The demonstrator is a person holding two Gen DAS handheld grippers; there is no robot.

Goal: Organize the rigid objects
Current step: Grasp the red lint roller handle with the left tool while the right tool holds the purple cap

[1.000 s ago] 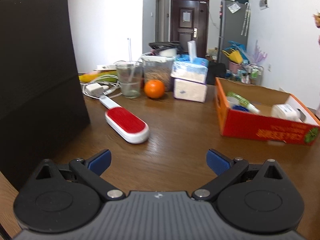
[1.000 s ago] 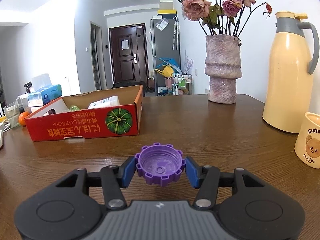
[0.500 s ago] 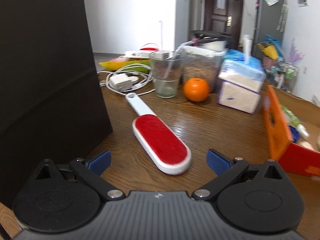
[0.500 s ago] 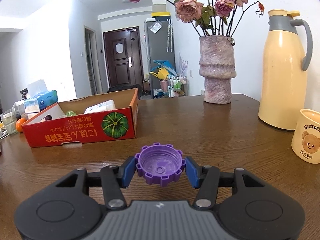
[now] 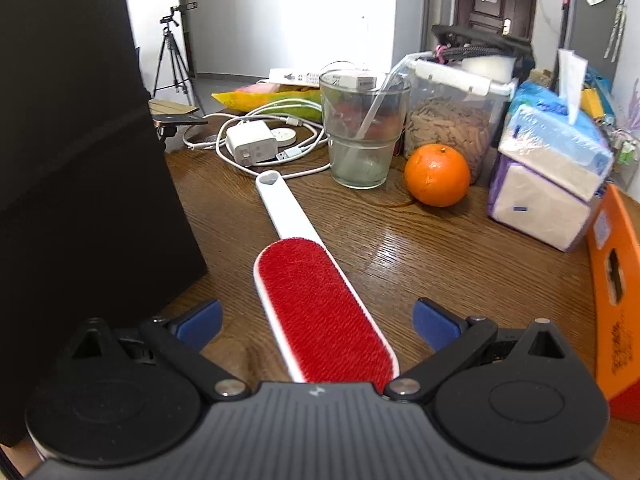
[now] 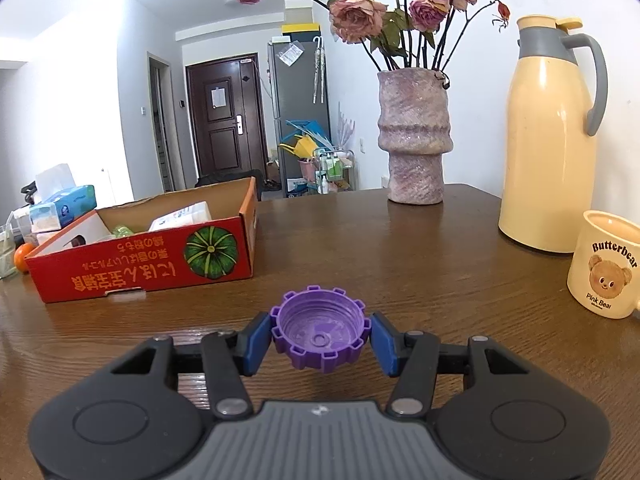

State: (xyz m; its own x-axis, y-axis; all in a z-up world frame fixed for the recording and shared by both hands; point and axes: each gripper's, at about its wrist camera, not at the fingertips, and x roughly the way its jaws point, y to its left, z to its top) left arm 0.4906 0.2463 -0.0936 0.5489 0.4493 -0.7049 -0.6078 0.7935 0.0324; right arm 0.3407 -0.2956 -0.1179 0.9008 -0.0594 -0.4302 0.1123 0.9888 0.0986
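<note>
Mug (image 6: 606,264) "Butterbear – Pink Bear"; right fingers (image 6: 259,338) clamped on purple cap (image 6: 319,333), left fingers (image 5: 199,322) apart

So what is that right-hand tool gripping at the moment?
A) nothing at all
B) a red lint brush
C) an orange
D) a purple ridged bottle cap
D: the right tool has its blue pads pressed on both sides of the purple cap, held above the wooden table, while the red lint brush lies under the open left tool.
</note>
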